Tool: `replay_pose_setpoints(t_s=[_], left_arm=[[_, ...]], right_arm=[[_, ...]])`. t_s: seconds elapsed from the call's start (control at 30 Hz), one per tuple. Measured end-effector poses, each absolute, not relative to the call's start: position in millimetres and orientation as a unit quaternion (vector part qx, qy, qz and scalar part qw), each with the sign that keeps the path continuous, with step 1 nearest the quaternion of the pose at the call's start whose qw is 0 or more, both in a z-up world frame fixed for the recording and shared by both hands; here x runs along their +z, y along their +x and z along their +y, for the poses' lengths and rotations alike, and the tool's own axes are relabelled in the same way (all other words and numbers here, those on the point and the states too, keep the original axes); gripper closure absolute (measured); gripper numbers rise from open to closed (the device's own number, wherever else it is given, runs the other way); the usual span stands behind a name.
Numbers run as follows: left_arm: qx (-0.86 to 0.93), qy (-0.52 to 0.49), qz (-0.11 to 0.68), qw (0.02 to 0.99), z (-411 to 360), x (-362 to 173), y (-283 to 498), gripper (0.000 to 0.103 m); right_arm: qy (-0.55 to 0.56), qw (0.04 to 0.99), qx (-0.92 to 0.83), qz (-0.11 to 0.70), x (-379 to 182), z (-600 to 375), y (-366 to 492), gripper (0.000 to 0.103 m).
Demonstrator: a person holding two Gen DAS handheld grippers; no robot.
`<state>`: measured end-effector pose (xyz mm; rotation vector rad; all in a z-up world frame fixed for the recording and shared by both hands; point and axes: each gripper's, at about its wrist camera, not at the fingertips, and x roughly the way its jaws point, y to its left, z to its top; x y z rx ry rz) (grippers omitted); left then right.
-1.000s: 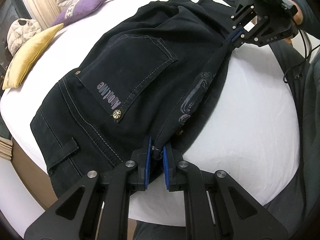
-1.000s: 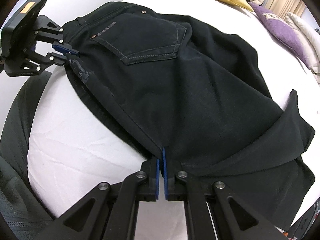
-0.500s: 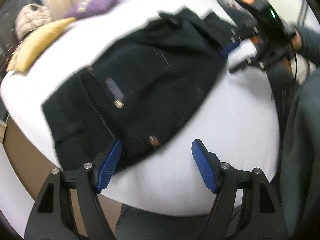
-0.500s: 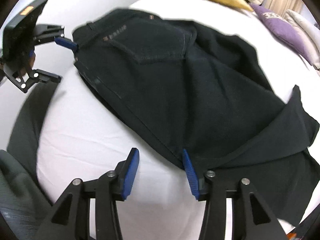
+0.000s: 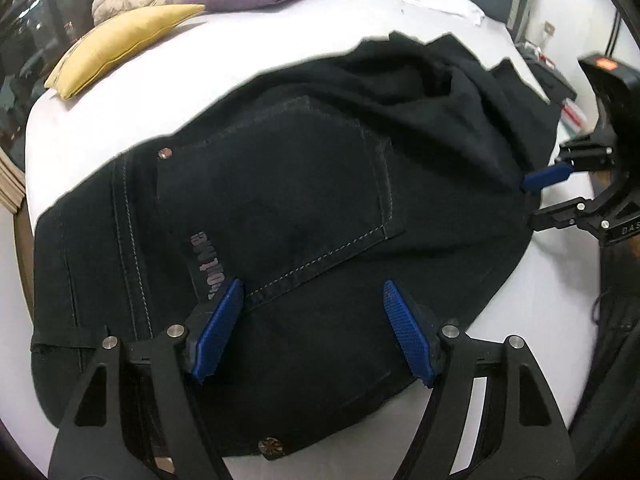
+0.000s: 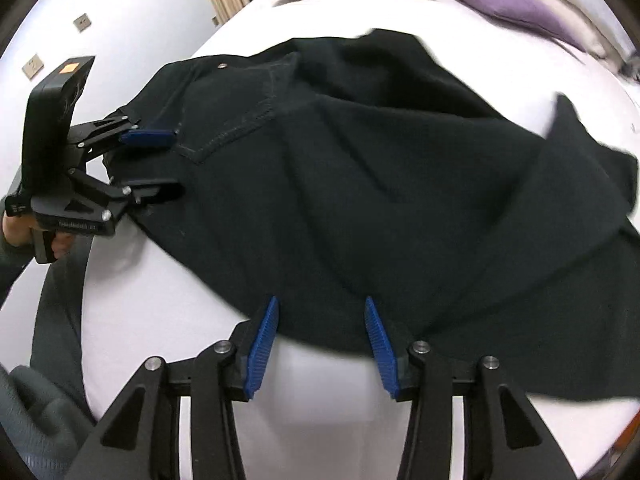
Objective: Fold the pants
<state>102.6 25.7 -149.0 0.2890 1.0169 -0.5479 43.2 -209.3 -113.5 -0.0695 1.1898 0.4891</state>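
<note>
Black left gripper point(image 5: 314, 330), blue ribbed pads point(image 5: 216, 330), silver screws, grey sleeve point(image 6: 8, 256)

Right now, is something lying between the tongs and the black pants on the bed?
Nothing visible does. Both the left tongs and the right tongs hang open directly over the black pants, with no other object in between.

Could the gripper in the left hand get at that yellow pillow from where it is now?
Probably not without moving: the left gripper hangs open over the black pants, and the yellow pillow lies well beyond them at the bed's far side. Nothing blocks the way, though.
</note>
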Motion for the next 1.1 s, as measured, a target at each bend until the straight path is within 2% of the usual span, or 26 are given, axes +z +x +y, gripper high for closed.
replay_pose_setpoints(t_s=[0.13, 0.27, 0.33, 0.47, 0.6, 0.7, 0.9, 1.1], left_arm=[[-0.268, 0.120, 0.445, 0.846, 12.8, -123.8, 107.0, 0.031], [-0.251, 0.130, 0.478, 0.832, -10.4, -146.8, 128.1, 0.031], [-0.240, 0.136, 0.490, 0.827, -14.3, -160.1, 131.0, 0.031], [-0.233, 0.130, 0.485, 0.833, -14.7, -161.8, 129.0, 0.030], [-0.219, 0.125, 0.486, 0.837, -17.6, -167.3, 125.4, 0.027], [-0.209, 0.123, 0.486, 0.840, -22.0, -168.5, 127.4, 0.025], [-0.207, 0.112, 0.487, 0.841, -24.4, -172.8, 128.6, 0.025], [-0.204, 0.108, 0.484, 0.844, -19.8, -171.2, 125.7, 0.025]], right_arm=[[0.018, 0.827, 0.233, 0.512, -85.6, -222.1, 52.3, 0.055], [-0.014, 0.815, 0.217, 0.538, -113.0, -213.8, 66.5, 0.035], [-0.030, 0.797, 0.203, 0.569, -132.1, -212.8, 65.1, 0.036], [-0.002, 0.818, 0.185, 0.545, -99.4, -244.0, 68.8, 0.038], [0.058, 0.850, 0.113, 0.511, -52.3, -297.5, 131.3, 0.037], [0.031, 0.858, 0.045, 0.510, -42.2, -310.9, 194.7, 0.037], [-0.020, 0.824, -0.017, 0.566, -85.9, -303.8, 292.0, 0.037], [-0.032, 0.795, -0.066, 0.602, -118.9, -298.9, 334.6, 0.037]])
